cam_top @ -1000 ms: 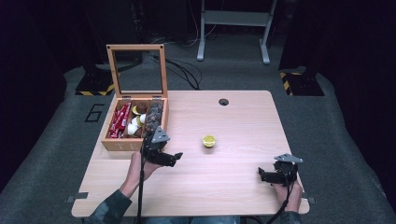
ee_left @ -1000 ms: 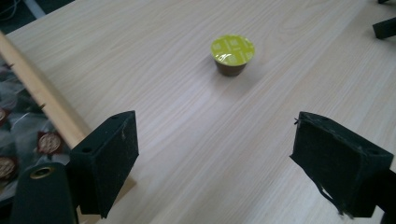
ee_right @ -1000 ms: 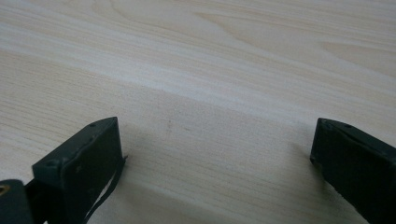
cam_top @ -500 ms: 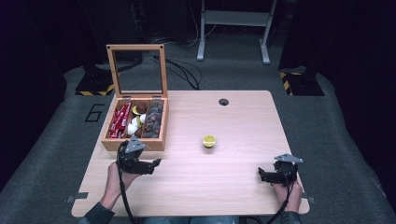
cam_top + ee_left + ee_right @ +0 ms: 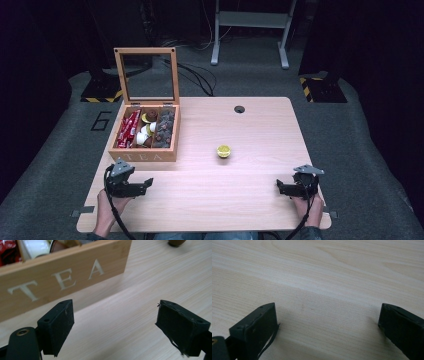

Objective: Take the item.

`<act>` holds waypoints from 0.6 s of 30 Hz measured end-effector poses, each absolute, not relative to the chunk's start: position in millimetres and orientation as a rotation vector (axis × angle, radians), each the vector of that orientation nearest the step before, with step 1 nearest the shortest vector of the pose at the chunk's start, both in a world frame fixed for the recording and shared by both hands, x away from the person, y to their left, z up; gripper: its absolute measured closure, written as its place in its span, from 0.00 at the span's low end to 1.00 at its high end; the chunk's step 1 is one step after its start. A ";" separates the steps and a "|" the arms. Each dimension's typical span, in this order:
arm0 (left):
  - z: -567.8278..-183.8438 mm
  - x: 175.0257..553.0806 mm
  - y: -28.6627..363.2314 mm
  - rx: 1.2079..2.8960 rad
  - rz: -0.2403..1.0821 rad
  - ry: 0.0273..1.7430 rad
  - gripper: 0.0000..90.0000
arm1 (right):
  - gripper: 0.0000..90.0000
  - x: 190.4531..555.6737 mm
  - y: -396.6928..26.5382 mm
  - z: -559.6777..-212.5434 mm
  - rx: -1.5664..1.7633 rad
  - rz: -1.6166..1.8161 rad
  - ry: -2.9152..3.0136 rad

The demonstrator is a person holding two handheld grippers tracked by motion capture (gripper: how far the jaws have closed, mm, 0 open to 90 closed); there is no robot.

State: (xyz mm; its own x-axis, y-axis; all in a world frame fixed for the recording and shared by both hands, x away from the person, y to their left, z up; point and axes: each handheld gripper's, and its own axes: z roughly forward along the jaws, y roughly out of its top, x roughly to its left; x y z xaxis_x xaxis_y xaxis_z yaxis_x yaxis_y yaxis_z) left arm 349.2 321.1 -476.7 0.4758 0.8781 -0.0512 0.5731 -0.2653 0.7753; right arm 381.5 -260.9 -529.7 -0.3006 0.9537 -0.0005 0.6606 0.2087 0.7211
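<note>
Looking down from the high view, the left gripper (image 5: 148, 184) sits low near the front left of the table (image 5: 260, 135), just in front of the tea box (image 5: 144, 151). Its jaws are open and hold nothing. The box lid stands up, and red packets and small cups lie inside. A small yellow cup (image 5: 223, 151) sits alone near the middle of the table. The right gripper (image 5: 279, 186) rests near the front right, open and empty too.

From the left gripper view, the jaws stand wide apart over bare wood, with the word TEA on the box close ahead.

From the right gripper view, both jaws are wide apart over the bare table.
</note>
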 end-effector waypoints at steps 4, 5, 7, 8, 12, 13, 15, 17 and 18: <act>-492.0 343.7 330.7 1.960 0.518 1.249 0.16 | 0.02 381.4 -260.9 -529.7 1.496 0.869 2.038; -495.2 342.9 333.3 1.964 0.514 1.259 0.16 | 0.02 381.4 -260.9 -529.7 1.496 0.869 2.038; -501.8 341.8 336.6 1.958 0.518 1.281 0.16 | 0.02 381.5 -260.9 -529.7 1.495 0.868 2.039; -504.7 341.3 337.7 1.962 0.531 1.286 0.16 | 0.02 381.5 -260.9 -529.7 1.495 0.869 2.038; -513.7 340.7 341.7 1.979 0.564 1.307 0.16 | 0.02 381.5 -260.9 -529.7 1.495 0.869 2.039; -515.7 340.8 342.6 1.983 0.570 1.312 0.15 | 0.02 381.5 -261.0 -529.7 1.495 0.869 2.039; -519.9 341.8 344.4 1.979 0.577 1.322 0.15 | 0.02 381.5 -260.9 -529.7 1.495 0.868 2.039; -522.4 342.5 346.0 1.969 0.576 1.329 0.15 | 0.02 381.5 -260.9 -529.7 1.495 0.868 2.039; -523.4 343.0 346.3 1.964 0.575 1.335 0.15 | 0.02 381.5 -261.0 -529.7 1.495 0.868 2.039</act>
State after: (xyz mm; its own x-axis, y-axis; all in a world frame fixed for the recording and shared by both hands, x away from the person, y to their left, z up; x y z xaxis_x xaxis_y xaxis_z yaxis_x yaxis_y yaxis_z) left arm 343.0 346.3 -523.4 0.3750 0.9269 -0.0172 0.6244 -0.2388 0.7437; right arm 381.5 -261.0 -529.7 -0.3008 0.9537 -0.0003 0.6607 0.2086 0.7211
